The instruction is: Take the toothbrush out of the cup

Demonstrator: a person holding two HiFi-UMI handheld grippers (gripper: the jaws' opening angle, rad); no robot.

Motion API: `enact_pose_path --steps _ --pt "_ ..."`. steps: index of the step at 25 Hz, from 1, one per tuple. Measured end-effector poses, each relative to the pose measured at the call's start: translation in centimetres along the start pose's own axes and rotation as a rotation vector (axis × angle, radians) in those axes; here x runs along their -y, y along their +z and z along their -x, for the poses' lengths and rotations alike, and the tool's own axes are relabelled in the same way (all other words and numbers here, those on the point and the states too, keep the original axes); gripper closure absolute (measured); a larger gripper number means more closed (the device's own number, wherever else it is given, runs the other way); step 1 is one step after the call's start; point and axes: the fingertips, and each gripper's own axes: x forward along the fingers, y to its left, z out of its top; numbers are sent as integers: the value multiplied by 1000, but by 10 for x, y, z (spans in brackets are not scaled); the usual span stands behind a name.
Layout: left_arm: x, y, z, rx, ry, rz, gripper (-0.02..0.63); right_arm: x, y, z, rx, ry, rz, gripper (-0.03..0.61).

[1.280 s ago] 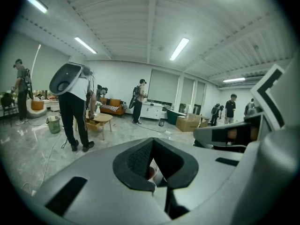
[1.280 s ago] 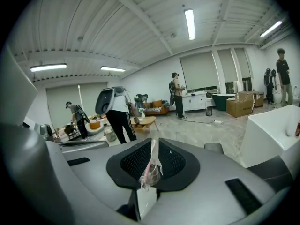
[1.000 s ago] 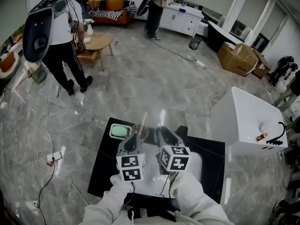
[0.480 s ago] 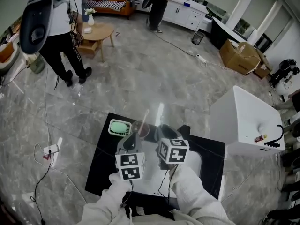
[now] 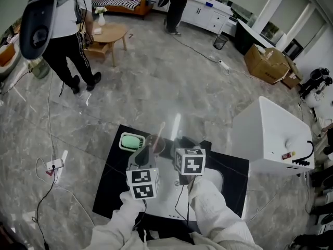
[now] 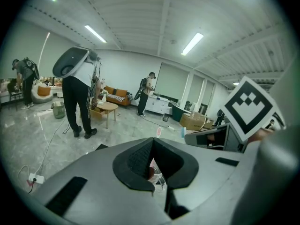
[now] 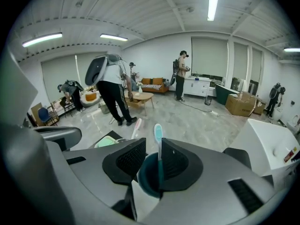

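With the right tool (image 7: 151, 168) clamped round the cup (image 7: 144, 182) and the left tool (image 6: 153, 172) nipped on a glass (image 6: 160, 181), the light, slippery toothbrush (image 7: 158, 134) is best pinched at its neck.

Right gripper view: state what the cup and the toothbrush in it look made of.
Cup: opaque teal, matte and evenly coloured, so likely plastic, though glazed ceramic is possible. Toothbrush: plastic by its look, with a smooth teal handle and a paler head.

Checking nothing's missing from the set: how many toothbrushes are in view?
2. The blue-headed toothbrush stands in the round teal cup inside the right hand-held gripper; the pink toothbrush rises inside the left hand-held gripper, over a clear cup. None looks hidden.
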Motion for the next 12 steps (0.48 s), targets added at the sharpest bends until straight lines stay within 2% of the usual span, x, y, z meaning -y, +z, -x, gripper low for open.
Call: enact_pose_path --steps 4,12 --pt "1 0 -3 -5 1 8 611 6 -5 -7 -31 -38 12 479" --pt "1 -5 -5 -16 -1 16 612 2 -14 -13 -78 -34 17 480"
